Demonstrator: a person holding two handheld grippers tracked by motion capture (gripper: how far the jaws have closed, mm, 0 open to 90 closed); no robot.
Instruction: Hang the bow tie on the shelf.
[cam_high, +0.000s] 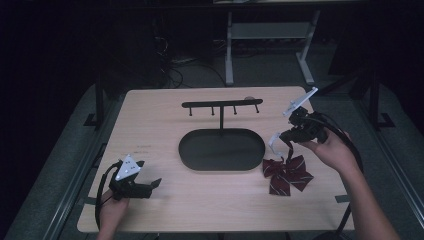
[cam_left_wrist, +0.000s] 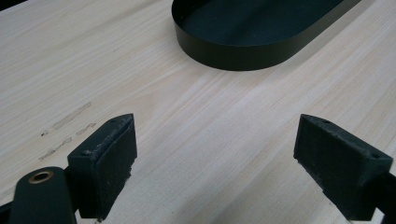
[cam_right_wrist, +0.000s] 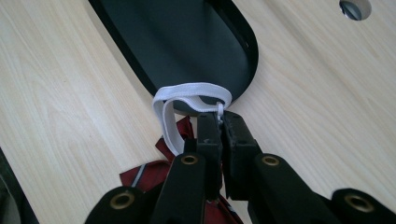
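Room: dark, with grey floor and a white frame's legs beyond the far edge at 12 o'clock.
Table (cam_high: 165, 107): pale wood, rounded corners; faint marks on the top near 9 o'clock.
Tray (cam_high: 221, 149): black oval, low wall, at the centre; wall curves across the top of the left gripper view (cam_left_wrist: 243, 58).
Rack (cam_high: 221, 105): thin black post rising from the tray's far rim, crossbar with four short pegs hanging down.
Bow tie (cam_high: 286, 175): dark red with pale stripes, lying at 4 o'clock of the tray, just beside its rim, near the front-right edge.
Strap (cam_right_wrist: 187, 100): white elastic loop, raised off the bow tie, arching toward the tray's rounded end.
Right gripper (cam_high: 281, 141): at 3 o'clock of the tray, above the bow tie, jaws pinched tight on the strap (cam_right_wrist: 220, 122).
Left gripper (cam_high: 156, 183): at 8 o'clock, near the front-left corner, jaws spread wide over bare wood (cam_left_wrist: 215, 135), holding nothing.
Open room: bare wood between left gripper and tray; bare strip along the left edge and far-right corner.
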